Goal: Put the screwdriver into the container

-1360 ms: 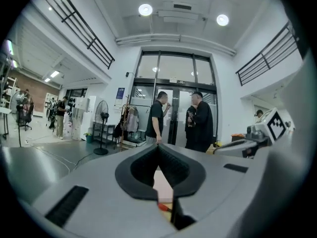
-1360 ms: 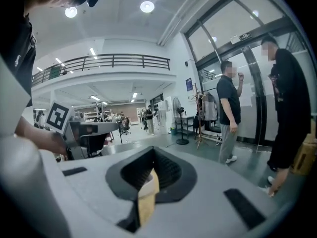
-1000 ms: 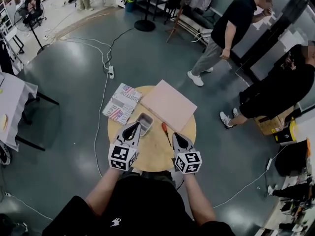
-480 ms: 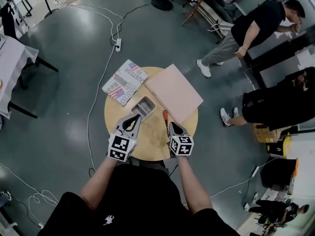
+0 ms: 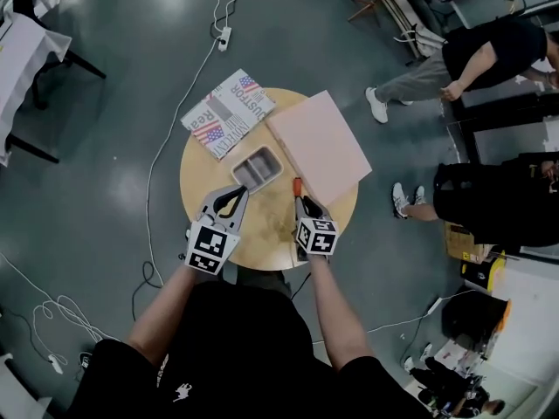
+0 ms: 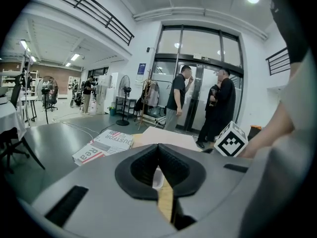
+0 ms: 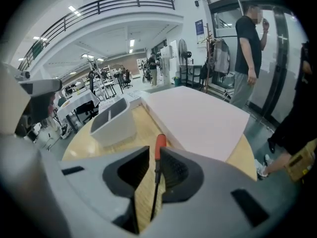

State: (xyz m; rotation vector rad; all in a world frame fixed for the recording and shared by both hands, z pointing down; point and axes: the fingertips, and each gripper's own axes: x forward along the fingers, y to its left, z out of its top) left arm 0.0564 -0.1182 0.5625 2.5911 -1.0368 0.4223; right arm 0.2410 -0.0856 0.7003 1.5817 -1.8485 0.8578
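Observation:
The screwdriver (image 5: 297, 188), orange handle and dark shaft, lies on the round wooden table (image 5: 262, 238) to the right of the grey-white container (image 5: 243, 171). My right gripper (image 5: 300, 202) is low over it. In the right gripper view the screwdriver (image 7: 159, 145) runs between the jaws, close along the right one, with a gap on the left. The right gripper (image 7: 156, 152) is open, its jaws having just been opening. The container (image 7: 113, 124) stands ahead to the left. My left gripper (image 5: 238, 192) hovers in front of the container, tips together, shut on nothing (image 6: 158, 148).
A pink board (image 5: 319, 145) covers the table's far right, just past the screwdriver's handle. A folded newspaper (image 5: 229, 112) hangs over the far left edge. Two people (image 5: 489, 55) stand on the floor at the right. Cables and a power strip (image 5: 224, 37) lie on the floor.
Both grippers have come down towards the table. The right one has moved forward so that the screwdriver's shaft now lies between its jaws.

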